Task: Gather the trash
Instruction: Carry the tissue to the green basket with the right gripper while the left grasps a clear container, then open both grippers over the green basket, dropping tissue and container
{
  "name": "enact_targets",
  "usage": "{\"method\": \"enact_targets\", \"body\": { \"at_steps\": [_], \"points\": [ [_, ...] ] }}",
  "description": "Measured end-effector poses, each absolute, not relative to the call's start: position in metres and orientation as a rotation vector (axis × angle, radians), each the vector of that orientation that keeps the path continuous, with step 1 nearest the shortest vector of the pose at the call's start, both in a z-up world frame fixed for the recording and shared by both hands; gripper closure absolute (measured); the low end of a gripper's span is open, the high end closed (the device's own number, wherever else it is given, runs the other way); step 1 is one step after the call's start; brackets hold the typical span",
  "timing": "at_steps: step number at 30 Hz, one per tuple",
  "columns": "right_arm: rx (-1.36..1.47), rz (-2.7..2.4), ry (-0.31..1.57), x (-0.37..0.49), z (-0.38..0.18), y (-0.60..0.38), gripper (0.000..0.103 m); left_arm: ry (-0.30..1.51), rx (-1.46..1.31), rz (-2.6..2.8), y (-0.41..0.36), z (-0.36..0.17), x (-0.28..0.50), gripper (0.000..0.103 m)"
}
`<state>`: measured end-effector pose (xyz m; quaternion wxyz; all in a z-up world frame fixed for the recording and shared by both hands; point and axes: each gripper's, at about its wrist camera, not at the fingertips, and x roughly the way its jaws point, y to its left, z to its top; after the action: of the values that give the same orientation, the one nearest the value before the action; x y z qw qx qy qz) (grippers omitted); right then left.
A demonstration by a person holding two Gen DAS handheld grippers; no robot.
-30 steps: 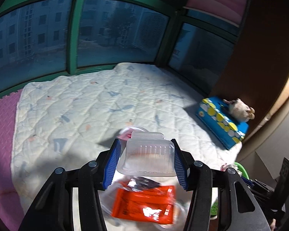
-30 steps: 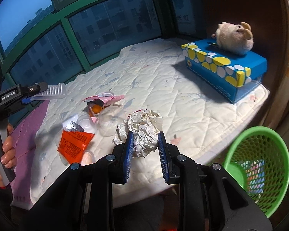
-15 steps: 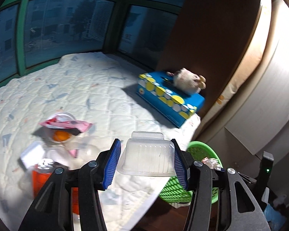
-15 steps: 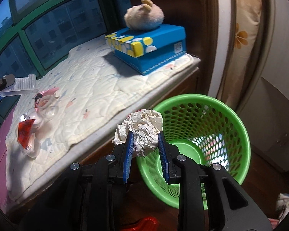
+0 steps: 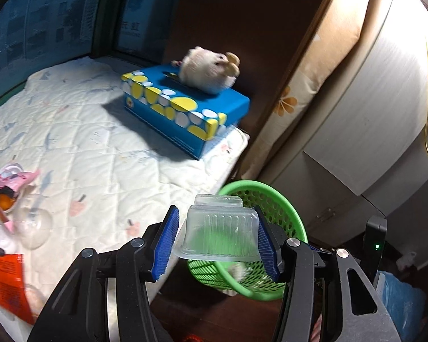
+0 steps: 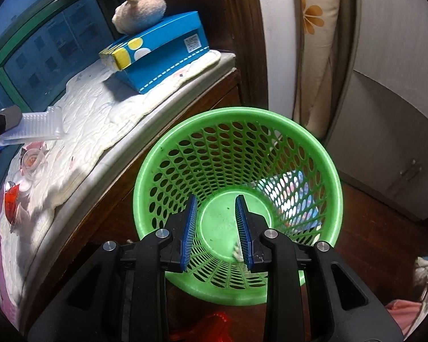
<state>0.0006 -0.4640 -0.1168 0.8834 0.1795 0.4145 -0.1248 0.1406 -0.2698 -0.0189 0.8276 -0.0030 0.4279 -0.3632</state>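
Note:
My left gripper (image 5: 215, 213) is shut on a clear plastic tray (image 5: 219, 228), held beside the quilt's edge in front of the green mesh basket (image 5: 271, 191). In the right wrist view the same tray (image 6: 40, 126) shows at the far left. My right gripper (image 6: 216, 202) hangs open over the basket's (image 6: 236, 111) mouth, with nothing between its fingers. A blurred white lump of crumpled paper (image 5: 236, 273) shows through the mesh, and a sliver of this paper (image 6: 236, 252) shows by the right finger. An orange wrapper (image 5: 2, 279), a pink-lidded cup (image 5: 11, 176) and clear cups (image 5: 34, 228) lie on the quilt.
A blue dotted tissue box (image 5: 185, 114) with a plush toy (image 5: 208, 68) on top sits at the quilt's (image 5: 100, 142) right end. The basket stands on a dark floor below the wooden ledge (image 6: 145, 142). A flowered curtain (image 6: 314, 28) and pale cabinet doors (image 6: 385, 142) stand behind it.
Both grippers swung right, from over the quilt to the basket. The right gripper opened and the crumpled paper left it. The left gripper kept hold of the clear tray.

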Motion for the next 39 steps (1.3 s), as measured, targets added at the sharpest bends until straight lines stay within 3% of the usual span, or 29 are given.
{"method": "enact_targets", "body": {
  "at_steps": [8,21,23,39],
  "points": [
    [0.421,-0.275,0.822,-0.018,-0.111,-0.481,0.064,0.962,0.042,-0.834,-0.312,-0.043,0.132,0.052],
    [0.449,-0.298,0.795,-0.044,-0.111,-0.491,0.061,1.068,0.101,-0.887,-0.356,-0.082,0.116,0.052],
    [0.455,-0.298,0.798,-0.045,-0.112,-0.492,0.061,1.082,0.095,-0.889,-0.358,-0.085,0.115,0.045],
    [0.412,-0.21,0.775,-0.029,-0.092,-0.452,0.055,0.988,0.033,-0.767,-0.282,-0.048,0.114,0.043]
  ]
}}
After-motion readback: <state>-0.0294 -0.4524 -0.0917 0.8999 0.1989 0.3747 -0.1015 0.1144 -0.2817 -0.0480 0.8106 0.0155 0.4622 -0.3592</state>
